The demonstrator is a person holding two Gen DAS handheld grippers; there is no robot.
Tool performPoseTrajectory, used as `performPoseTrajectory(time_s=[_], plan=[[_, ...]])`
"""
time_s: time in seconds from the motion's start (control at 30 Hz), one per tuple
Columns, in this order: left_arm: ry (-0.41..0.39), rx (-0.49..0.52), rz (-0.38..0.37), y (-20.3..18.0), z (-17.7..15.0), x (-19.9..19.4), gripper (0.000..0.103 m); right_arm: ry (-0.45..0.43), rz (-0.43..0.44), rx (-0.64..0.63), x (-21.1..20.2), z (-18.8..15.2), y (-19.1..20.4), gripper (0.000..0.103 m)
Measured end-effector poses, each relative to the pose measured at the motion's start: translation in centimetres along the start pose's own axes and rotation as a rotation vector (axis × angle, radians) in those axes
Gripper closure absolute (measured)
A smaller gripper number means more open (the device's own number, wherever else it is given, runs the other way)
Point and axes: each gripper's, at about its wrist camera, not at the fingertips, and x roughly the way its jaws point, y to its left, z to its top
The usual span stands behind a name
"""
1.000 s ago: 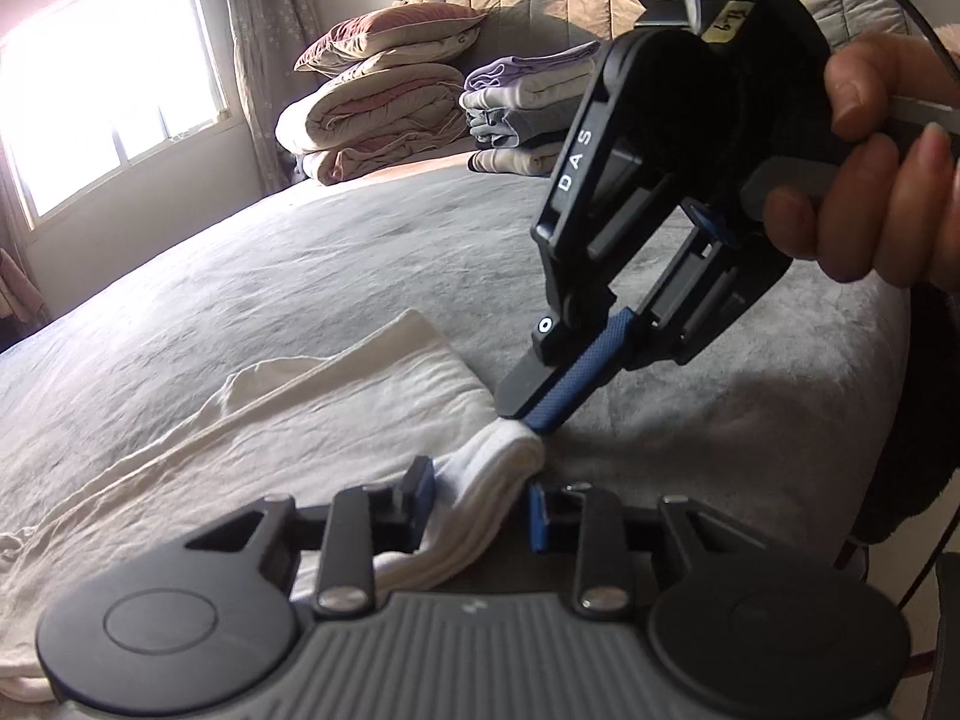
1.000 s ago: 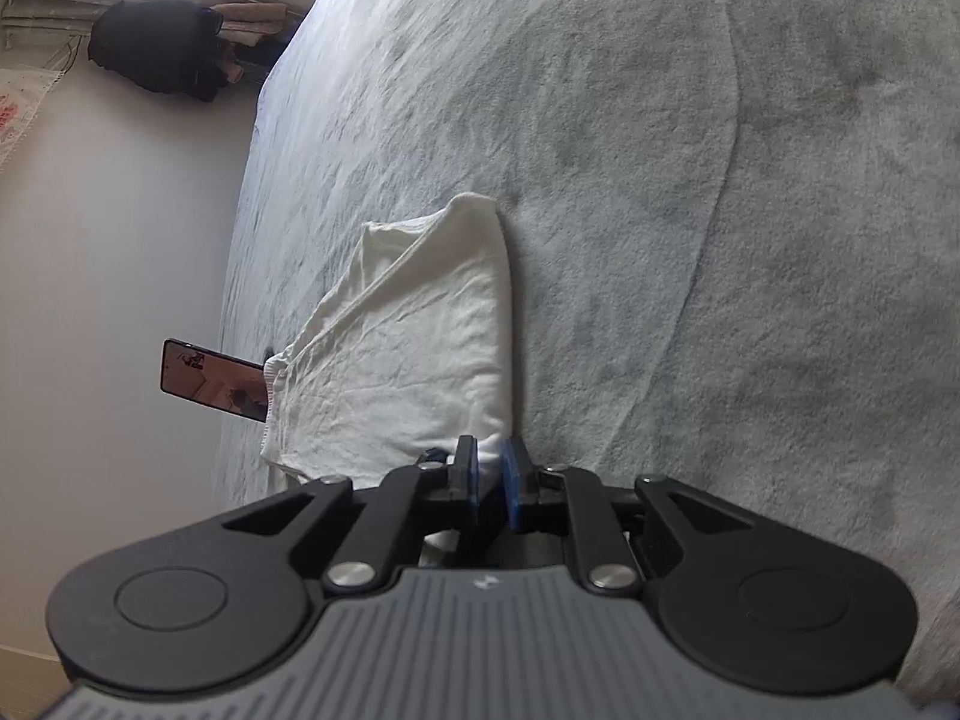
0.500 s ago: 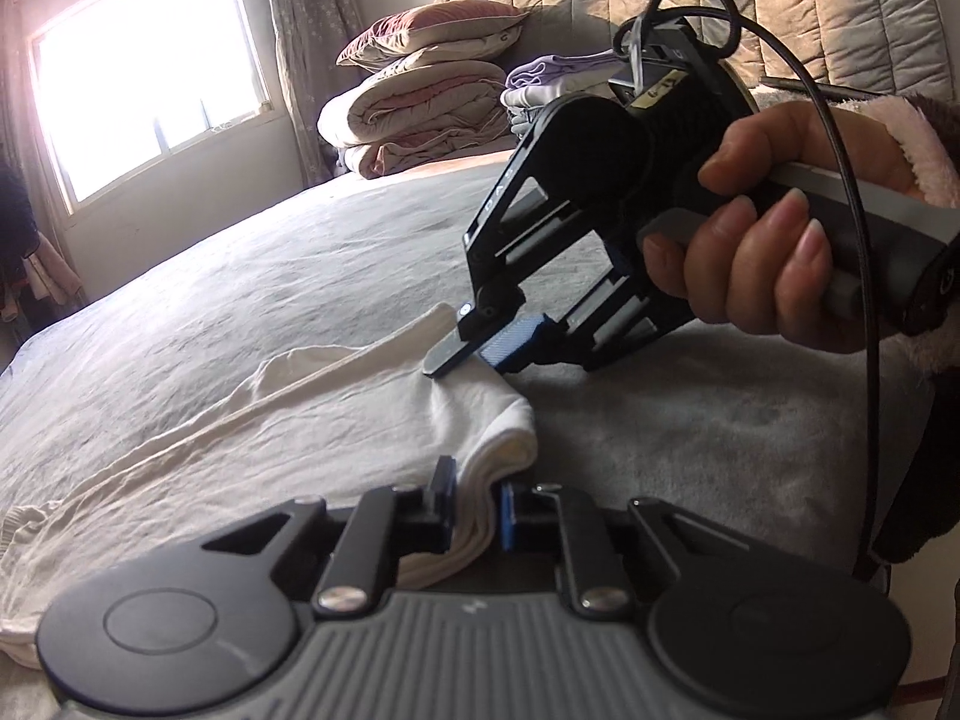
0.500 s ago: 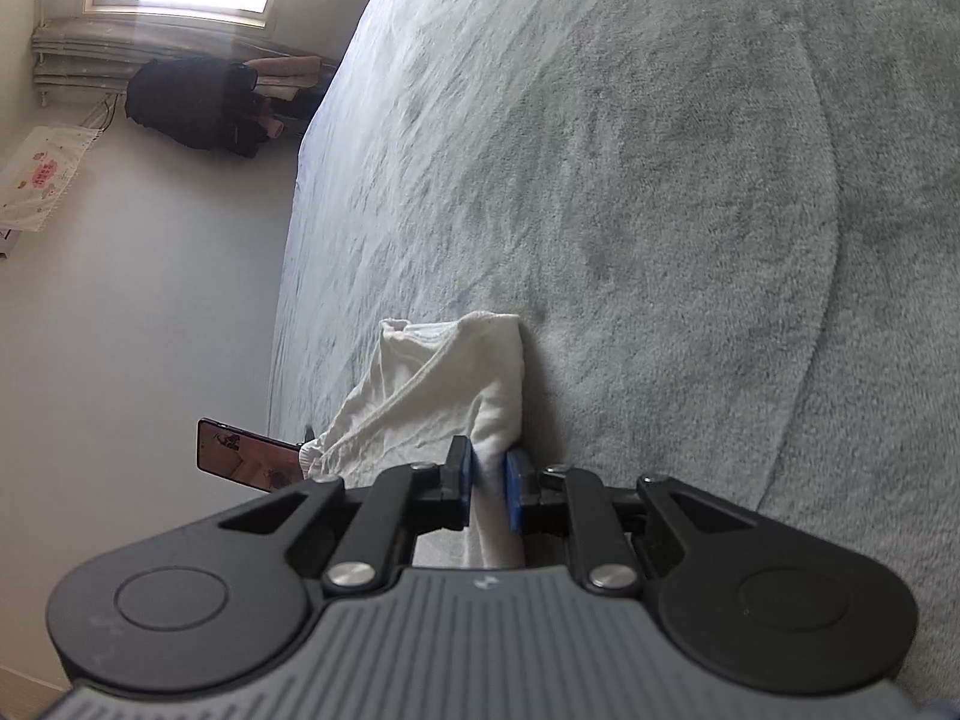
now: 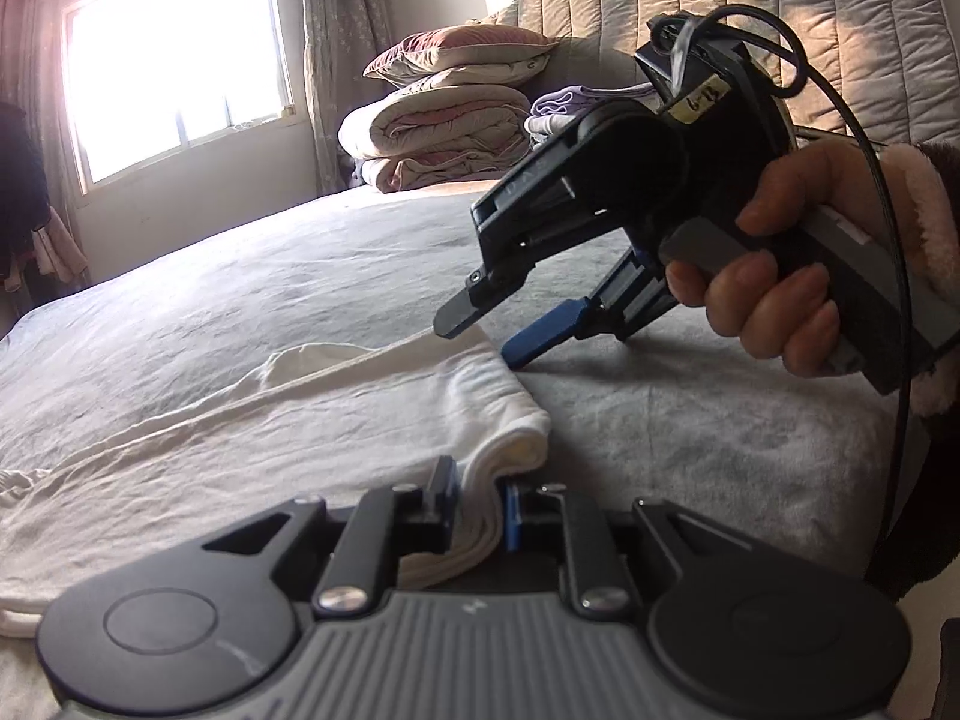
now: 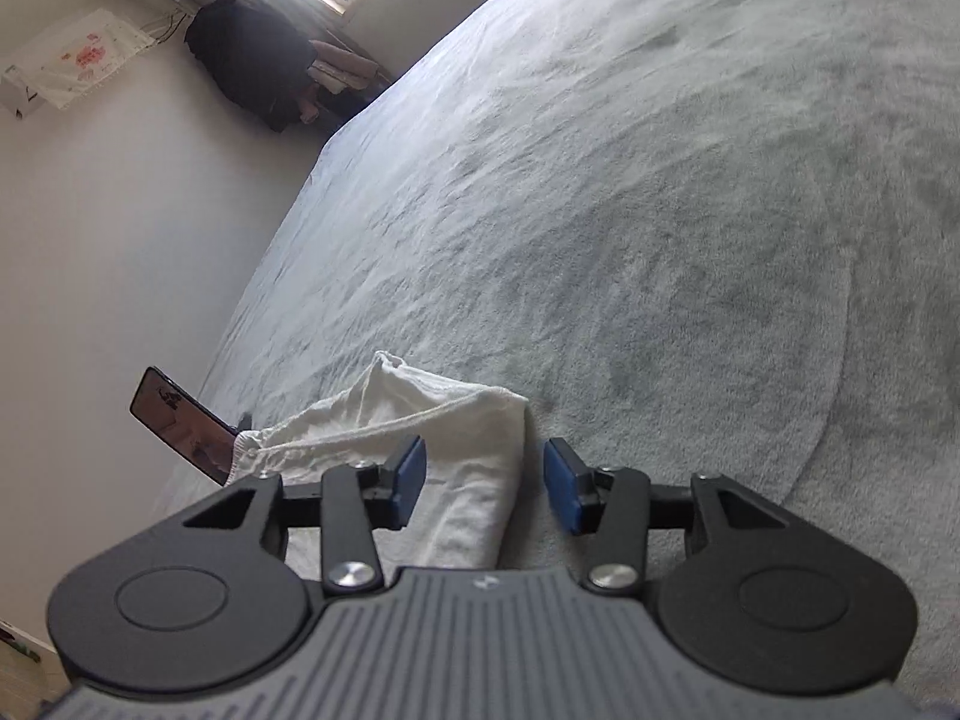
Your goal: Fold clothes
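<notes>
White garment (image 5: 288,420) lies flat on grey bed (image 5: 690,432), partly folded, with a thick folded corner at its near right end. Left gripper (image 5: 480,501) is clamped on that folded edge, cloth bunched between its blue pads, jaws easing apart slightly but still pinching. Right gripper (image 5: 486,333), held by a hand (image 5: 774,300), sits just past the corner; its jaws are opening, pads clear of the cloth. In the right wrist view, right gripper (image 6: 486,480) straddles the garment's (image 6: 456,450) folded edge without touching it. Phone (image 6: 180,420) stands at the bed's edge beside the garment. Stacked quilts (image 5: 444,126) and folded clothes (image 5: 558,108) sit by the headboard (image 5: 780,12).
</notes>
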Motion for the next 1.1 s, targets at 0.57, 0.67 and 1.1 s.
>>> performPoseTrajectory(time_s=[0.57, 0.67, 1.1], plan=[[-0.051, -0.072, -0.061, -0.2, 2.5, 0.1, 0.099, -0.021, -0.024, -0.014, -0.8, 2.0, -2.5, 0.096], [-0.05, -0.049, -0.084, -1.6, 3.1, 0.5, 0.099, -0.045, -0.039, 0.001, -2.1, 2.5, -3.4, 0.096], [0.027, -0.14, -0.102, -5.9, 5.7, 1.9, 0.099, -0.012, -0.105, 0.01, -7.4, 4.8, -4.9, 0.096]])
